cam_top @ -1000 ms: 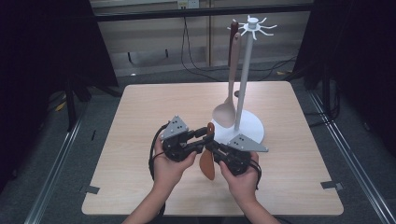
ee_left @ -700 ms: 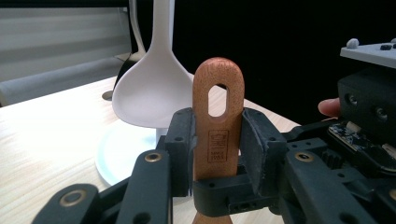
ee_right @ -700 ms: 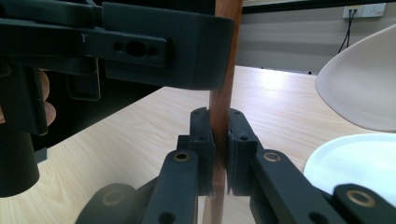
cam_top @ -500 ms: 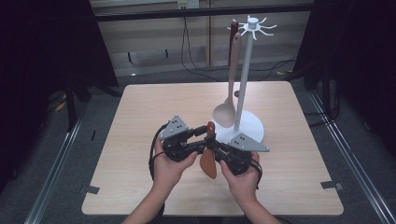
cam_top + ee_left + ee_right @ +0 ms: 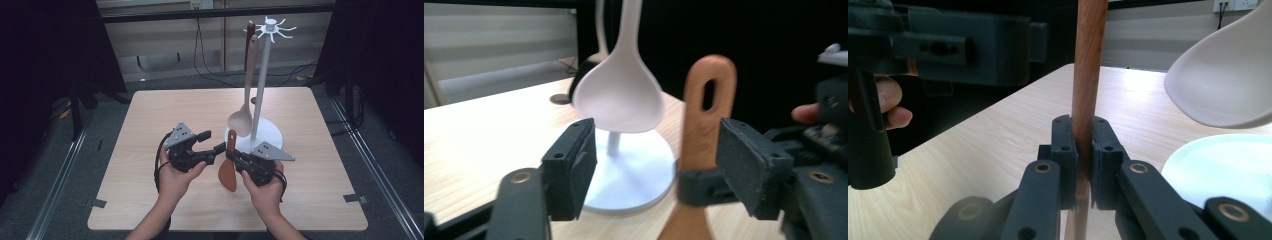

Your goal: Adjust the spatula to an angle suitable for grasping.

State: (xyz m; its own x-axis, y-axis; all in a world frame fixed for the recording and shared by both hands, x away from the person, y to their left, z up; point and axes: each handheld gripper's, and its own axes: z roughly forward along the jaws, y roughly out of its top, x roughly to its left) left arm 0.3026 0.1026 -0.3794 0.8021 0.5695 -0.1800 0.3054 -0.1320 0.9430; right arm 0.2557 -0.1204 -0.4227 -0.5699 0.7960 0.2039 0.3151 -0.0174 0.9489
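A wooden spatula [image 5: 228, 175] hangs upright over the table, blade down. My right gripper [image 5: 231, 156] is shut on it, and the pads clamp the handle [image 5: 1089, 60] from both sides in the right gripper view [image 5: 1083, 145]. My left gripper [image 5: 214, 141] faces it from the left and is open; its jaws have just been opening. In the left gripper view [image 5: 656, 150] the slotted handle end [image 5: 706, 110] stands just behind the right pad, and neither pad presses on it. A white spoon [image 5: 240, 120] hangs from the white rack [image 5: 260, 85] just beyond.
The rack's round white base [image 5: 270, 131] sits on the wooden table [image 5: 150, 115] right behind both grippers. A dark red utensil handle [image 5: 250, 30] hangs at the rack's top. The spoon's bowl [image 5: 1228, 85] is close above the right gripper. Open tabletop lies left and far.
The left gripper's jaws have spread apart and let go of the spatula handle. Both hands and the spatula have stayed where they were.
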